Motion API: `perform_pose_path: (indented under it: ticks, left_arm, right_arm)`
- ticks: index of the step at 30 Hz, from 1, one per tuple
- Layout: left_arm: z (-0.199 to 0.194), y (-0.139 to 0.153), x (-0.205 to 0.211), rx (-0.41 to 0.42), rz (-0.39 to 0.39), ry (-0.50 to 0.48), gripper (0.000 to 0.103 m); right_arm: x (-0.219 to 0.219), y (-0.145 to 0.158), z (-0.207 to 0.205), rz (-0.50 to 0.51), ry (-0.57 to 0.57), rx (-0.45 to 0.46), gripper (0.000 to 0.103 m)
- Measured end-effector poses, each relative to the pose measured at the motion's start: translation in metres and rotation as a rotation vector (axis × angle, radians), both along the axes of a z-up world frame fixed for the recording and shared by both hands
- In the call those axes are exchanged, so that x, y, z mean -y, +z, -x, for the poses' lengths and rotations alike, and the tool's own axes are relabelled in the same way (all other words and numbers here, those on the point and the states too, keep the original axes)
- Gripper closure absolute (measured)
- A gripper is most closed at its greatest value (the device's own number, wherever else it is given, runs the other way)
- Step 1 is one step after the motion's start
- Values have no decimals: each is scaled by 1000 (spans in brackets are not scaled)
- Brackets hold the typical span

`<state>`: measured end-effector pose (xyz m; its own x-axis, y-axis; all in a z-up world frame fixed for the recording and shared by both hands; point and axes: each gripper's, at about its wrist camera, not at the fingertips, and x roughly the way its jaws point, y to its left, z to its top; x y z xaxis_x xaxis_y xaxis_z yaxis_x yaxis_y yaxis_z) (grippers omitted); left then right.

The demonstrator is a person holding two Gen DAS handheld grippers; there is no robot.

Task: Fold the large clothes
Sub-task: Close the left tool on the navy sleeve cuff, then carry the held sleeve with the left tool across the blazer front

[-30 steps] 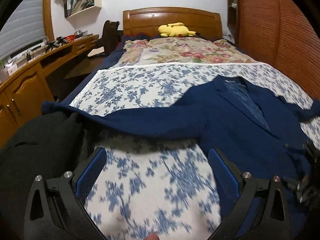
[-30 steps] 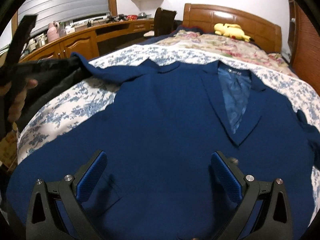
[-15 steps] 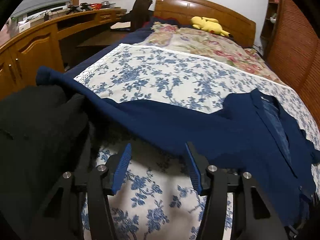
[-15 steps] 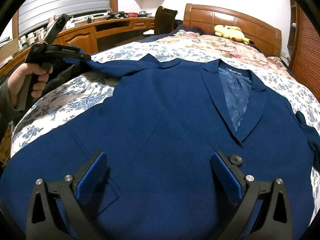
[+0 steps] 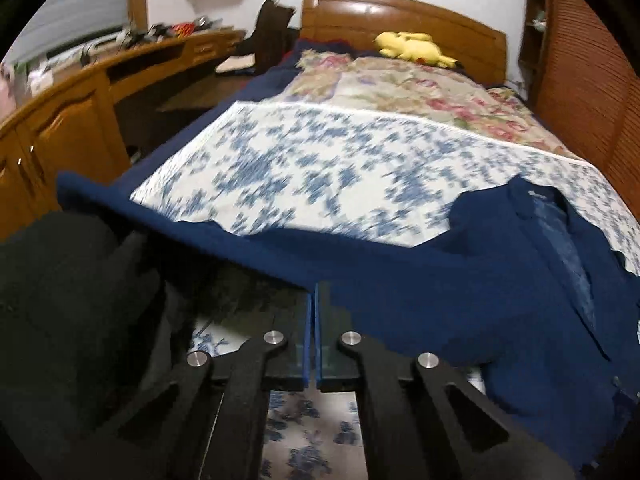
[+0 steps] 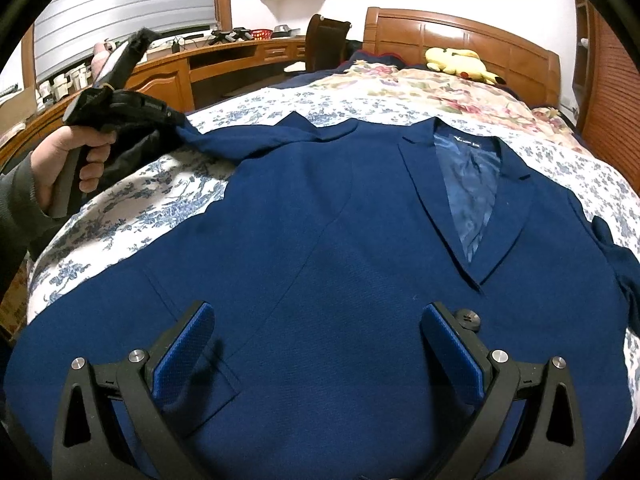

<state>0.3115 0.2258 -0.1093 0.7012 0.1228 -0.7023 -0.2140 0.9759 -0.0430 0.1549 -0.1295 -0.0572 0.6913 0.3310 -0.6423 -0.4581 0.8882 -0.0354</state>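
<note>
**Inspector:** Left gripper (image 5: 314, 320), status: clamped shut on the lower edge of the blazer sleeve (image 5: 280, 248), apparently only at the very tips. Held in a hand (image 6: 64, 160) over the left side of the bed. Advise on the fold?

**Handler:** Judged to be the sleeve fold, barely begun. Recommend lifting just enough to clear the bedspread (image 5: 300, 168), then carrying the sleeve rightward across the chest of the navy blazer (image 6: 340, 260). Lay it flat, cuff end straight, no twist at the shoulder seam. Watch that shallow bite, since thin cloth may slip out under a quick pull.

**Inspector:** Noted. Blazer lying face up, spread across the near half of the bed, collar towards the headboard. Right gripper (image 6: 316, 312): jaws wide apart, nothing between them, hovering over the lower front beside the button (image 6: 468, 317). Use for it?

**Handler:** Suggest pressing it down on the front panel to stop the body dragging along with the sleeve.

**Inspector:** Edges and clearance, left to right. Black garment (image 5: 60, 280) heaped at the left bed edge, just beside the sleeve, so avoid snagging it. Wooden desk (image 5: 80, 92) beyond, well apart. Open bedspread behind the collar, ample room there. Opposite sleeve bunched at the right edge, with the louvred wardrobe (image 5: 580, 80) near that side.
</note>
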Motion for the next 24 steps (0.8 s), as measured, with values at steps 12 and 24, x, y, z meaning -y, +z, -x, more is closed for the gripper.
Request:
perform_pose_path:
  ticks: [12,24]
  left_arm:
    - [43,64,131,52,-22,-306,102]
    - [76,55,161,-22,-89,-375,84]
  right_arm:
    - [49,44,26,-89,-60,69,0]
    - [57,33,46,-62,-70,59,0]
